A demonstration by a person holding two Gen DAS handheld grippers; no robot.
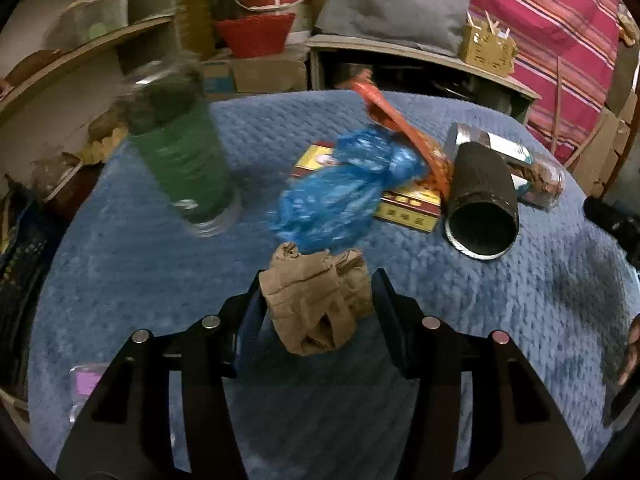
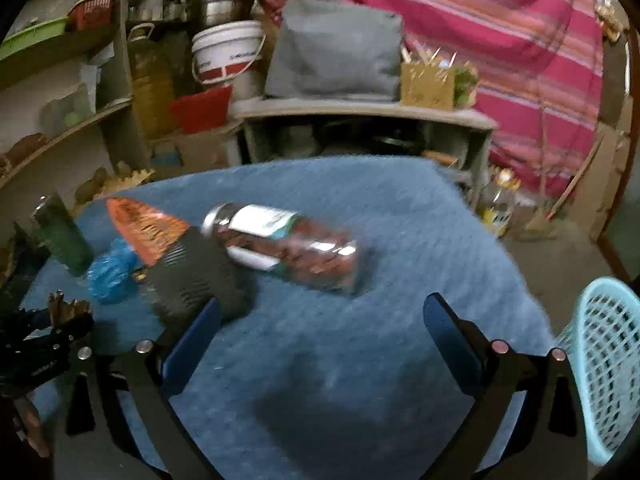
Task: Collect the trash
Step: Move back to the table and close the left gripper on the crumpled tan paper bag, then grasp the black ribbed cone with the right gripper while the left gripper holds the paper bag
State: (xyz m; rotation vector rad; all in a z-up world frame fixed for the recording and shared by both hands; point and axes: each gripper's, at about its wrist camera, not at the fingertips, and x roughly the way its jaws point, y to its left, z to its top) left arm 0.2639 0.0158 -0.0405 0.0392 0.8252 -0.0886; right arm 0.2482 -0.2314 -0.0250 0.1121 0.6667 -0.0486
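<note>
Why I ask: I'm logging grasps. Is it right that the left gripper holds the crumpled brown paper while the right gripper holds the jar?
Not quite. The right gripper is open and empty; the jar lies on the blue cloth, as the right wrist view shows. The left gripper does hold the crumpled brown paper.

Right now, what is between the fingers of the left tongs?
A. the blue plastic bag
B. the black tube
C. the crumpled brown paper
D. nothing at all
C: in the left wrist view the crumpled brown paper sits between the two fingers of the left tongs, which press on its sides, while the blue plastic bag and the black tube lie farther off on the blue cloth.
</note>
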